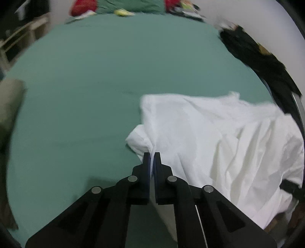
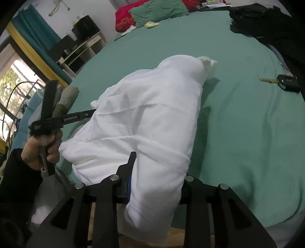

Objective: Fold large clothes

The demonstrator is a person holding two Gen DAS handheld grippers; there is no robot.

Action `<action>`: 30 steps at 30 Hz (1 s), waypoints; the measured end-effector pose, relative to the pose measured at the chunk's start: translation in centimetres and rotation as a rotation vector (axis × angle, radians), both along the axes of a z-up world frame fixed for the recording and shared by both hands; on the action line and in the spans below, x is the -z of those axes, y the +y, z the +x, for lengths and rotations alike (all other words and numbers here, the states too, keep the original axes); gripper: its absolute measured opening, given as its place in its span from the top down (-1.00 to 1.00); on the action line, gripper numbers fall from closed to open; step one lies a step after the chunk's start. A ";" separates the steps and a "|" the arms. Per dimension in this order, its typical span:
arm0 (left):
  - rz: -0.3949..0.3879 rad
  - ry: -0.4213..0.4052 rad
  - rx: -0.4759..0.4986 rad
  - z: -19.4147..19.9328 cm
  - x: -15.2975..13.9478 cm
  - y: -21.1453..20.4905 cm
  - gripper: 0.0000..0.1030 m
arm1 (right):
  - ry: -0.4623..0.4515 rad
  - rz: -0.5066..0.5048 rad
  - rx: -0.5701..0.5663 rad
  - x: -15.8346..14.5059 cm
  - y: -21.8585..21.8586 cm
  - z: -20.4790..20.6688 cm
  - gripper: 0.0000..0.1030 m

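White garment (image 1: 219, 145) is bunched up on the green bed sheet (image 1: 95, 85), sitting in the lower right of the left wrist view and filling the middle of the right wrist view (image 2: 144, 122). It's some large white piece of clothing, but it's too crumpled to say which kind.

Left tongs (image 1: 152, 155) are pinched nearly closed on a fold at the garment's left edge, with a thin bit of white cloth showing between the two tips. In the right wrist view you can see the same tongs (image 2: 91, 112) from the side at the left of the frame, held by the person's left hand (image 2: 41, 146), with the tips going into the cloth.

Right tongs (image 2: 158, 164) are a different story: the cloth is draped right over them. One finger (image 2: 131, 162) pokes up on the left side of the fabric, the other is buried under it. The linkage looks spread fairly wide, but I can't tell whether they actually have a grip on the cloth.

Car key (image 2: 284, 82) lies on the sheet at the right edge, well apart from the garment. Red pillow (image 2: 125, 19) and green pillow (image 2: 158, 11) sit at the top, and a pile of black clothes (image 1: 261, 63) runs along the upper right.
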State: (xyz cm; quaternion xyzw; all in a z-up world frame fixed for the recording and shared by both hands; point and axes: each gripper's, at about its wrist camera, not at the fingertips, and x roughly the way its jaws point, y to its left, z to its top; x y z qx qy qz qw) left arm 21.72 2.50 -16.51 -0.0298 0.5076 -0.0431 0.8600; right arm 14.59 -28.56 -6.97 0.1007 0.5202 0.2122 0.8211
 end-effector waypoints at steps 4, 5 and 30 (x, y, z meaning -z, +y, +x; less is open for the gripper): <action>-0.035 -0.052 -0.117 -2.6 -1.4 2.4 0.91 | -0.021 -0.002 -0.002 0.2 -0.1 0.2 0.06; -0.056 -0.052 -0.121 -3.3 -1.5 2.8 0.90 | -0.014 -0.002 -0.003 0.4 0.0 0.5 -0.01; -0.033 0.101 0.037 -7.8 -0.3 -3.3 -0.24 | -0.079 -0.153 0.135 -0.2 -5.2 0.9 -0.57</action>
